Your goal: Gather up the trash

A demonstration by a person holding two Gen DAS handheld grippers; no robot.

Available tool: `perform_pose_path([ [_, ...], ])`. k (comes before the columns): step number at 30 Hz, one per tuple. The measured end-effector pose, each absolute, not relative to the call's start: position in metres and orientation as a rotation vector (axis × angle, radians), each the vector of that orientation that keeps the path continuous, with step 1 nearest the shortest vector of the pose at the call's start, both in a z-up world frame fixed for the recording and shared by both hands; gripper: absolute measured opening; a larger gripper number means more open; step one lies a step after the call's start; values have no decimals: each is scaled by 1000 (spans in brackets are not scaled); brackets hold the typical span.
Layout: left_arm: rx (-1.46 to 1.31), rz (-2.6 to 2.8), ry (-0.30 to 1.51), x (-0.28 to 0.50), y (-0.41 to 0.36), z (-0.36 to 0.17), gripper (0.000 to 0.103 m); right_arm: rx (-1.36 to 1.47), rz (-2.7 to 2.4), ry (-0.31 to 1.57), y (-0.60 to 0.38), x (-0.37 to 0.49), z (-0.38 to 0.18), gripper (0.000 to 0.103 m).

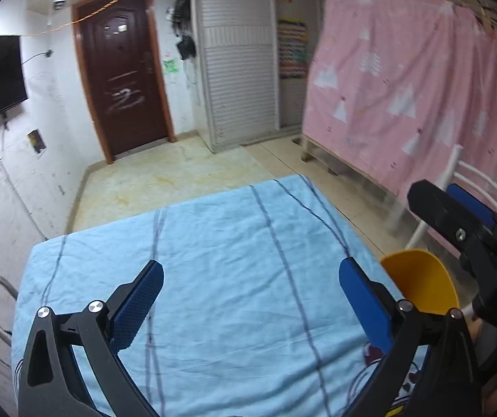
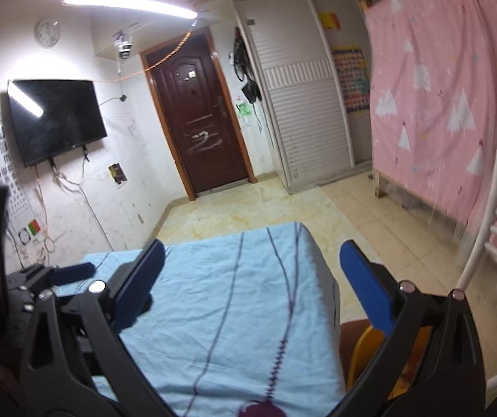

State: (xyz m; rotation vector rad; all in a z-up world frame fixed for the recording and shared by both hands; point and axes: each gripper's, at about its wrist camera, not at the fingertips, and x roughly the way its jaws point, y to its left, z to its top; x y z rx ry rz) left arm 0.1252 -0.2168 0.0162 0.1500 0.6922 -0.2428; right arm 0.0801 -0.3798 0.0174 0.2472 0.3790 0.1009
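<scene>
Trash: none shows in either view, so which way it lies from either hand-held gripper, and its long axis, cannot be told.
Left hand-held gripper [image 1: 251,279]: fingers spread wide, nothing between them, held above the blue-clothed counter [image 1: 213,243] and looking along its length toward the door [image 1: 123,87].
Right hand-held gripper [image 2: 251,260]: also spread wide and holding nothing, raised over the counter's right edge, beside the left one.
Counter relative to the grippers: directly under and ahead of both; its visible cloth, with dark stripes, carries no loose object.
Yellow chair [image 1: 422,281]: just beside the counter's right edge, under the right hand-held gripper; its seat looks bare where visible.
Floor [image 1: 165,180]: beyond the counter's far edge, toward the door, no litter visible.
Nearer arm: cannot be judged without a target.
Judgement: the next move probably calls for looking around, perhaps lower or to the counter's sides.
</scene>
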Motion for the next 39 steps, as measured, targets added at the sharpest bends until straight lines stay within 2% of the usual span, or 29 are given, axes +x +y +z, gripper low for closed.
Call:
perform_pose_path([
  [16,10,-35,608,118,-108,32,93,153,215,371,-295,88,29,97],
  [39,-41,31,576,105,-68,36,93,112,243,373,-268,91,32,97],
])
